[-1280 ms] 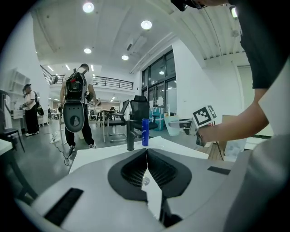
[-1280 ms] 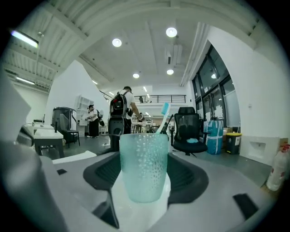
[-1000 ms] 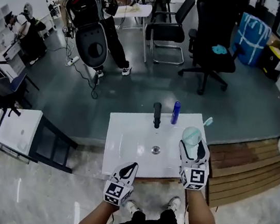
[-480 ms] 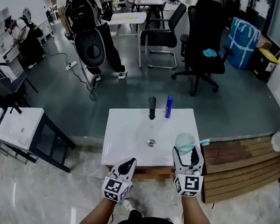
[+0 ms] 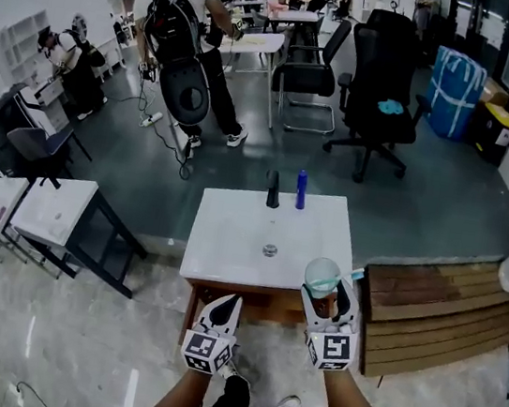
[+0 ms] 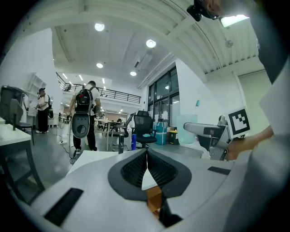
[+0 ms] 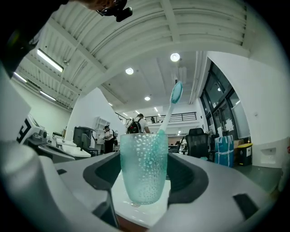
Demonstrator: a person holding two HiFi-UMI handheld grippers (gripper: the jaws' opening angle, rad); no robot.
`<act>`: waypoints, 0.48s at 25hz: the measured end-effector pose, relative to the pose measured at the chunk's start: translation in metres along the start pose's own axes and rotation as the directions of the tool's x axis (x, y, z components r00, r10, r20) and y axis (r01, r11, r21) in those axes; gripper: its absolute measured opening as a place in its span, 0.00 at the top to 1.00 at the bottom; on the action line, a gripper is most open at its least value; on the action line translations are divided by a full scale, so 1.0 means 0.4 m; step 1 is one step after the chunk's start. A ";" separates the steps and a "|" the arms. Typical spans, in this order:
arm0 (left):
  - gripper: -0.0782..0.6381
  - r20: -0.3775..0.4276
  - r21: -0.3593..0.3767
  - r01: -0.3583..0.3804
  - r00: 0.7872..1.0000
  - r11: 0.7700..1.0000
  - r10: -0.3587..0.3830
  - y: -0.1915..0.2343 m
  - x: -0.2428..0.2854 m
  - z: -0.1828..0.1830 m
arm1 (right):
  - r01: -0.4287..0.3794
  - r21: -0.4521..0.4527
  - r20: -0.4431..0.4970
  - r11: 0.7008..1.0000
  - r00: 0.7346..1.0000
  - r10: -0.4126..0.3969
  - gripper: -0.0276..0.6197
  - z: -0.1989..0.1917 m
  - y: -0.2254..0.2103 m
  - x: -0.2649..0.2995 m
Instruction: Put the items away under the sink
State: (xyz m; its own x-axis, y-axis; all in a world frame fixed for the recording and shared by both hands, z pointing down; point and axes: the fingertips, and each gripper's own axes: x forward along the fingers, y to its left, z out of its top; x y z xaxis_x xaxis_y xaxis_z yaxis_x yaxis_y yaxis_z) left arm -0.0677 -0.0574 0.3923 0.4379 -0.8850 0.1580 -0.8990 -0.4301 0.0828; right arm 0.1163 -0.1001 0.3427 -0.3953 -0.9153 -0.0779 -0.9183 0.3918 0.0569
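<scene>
Head view shows you standing at the front edge of the white sink top (image 5: 230, 242). The black faucet (image 5: 274, 189) and a blue bottle (image 5: 300, 189) stand side by side at its far edge. Your right gripper (image 5: 326, 294) is clamped on the teal dimpled cup (image 5: 322, 276), which appears over the sink top's front right corner. The toothbrush (image 5: 356, 274) leans out of the cup toward the right.

In the right gripper view, both dark pads press the sides of the cup (image 7: 142, 167). The cup stands upright with the white top below it (whether its base touches that surface can't be told). The toothbrush (image 7: 170, 106) rises from it, tilted to the right, with its head well above the rim.

Your left gripper (image 5: 232, 300) sits low at the front of the sink, just over the brown cabinet edge (image 5: 263, 302). The left gripper view shows its jaws drawn together at the tips with nothing between them.

Beyond the sink are a black office chair (image 5: 385, 70) and a person with a backpack (image 5: 182, 21). A wooden platform (image 5: 438, 306) lies to the sink's right.
</scene>
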 end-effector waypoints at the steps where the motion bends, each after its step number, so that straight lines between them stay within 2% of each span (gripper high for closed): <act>1: 0.86 -0.001 -0.004 -0.009 1.000 1.000 0.009 -0.008 -0.006 -0.003 | -0.008 0.002 0.003 1.000 1.000 0.008 0.45 -0.004 0.000 -0.010; 8: 0.86 -0.012 0.005 -0.021 1.000 1.000 0.021 -0.019 -0.039 -0.011 | -0.012 0.006 0.011 1.000 1.000 0.012 0.45 -0.024 0.020 -0.063; 12: 0.86 -0.020 0.017 0.010 1.000 1.000 -0.010 0.002 -0.026 -0.027 | -0.001 0.005 0.008 1.000 1.000 0.001 0.45 -0.041 0.031 -0.053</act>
State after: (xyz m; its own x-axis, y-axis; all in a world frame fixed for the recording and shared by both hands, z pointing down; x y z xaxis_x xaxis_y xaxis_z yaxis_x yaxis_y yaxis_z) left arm -0.0728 -0.0468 0.4014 0.4469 -0.8769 0.1772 -0.8944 -0.4422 0.0672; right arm 0.1139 -0.0773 0.3614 -0.3959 -0.9142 -0.0860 -0.9182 0.3928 0.0517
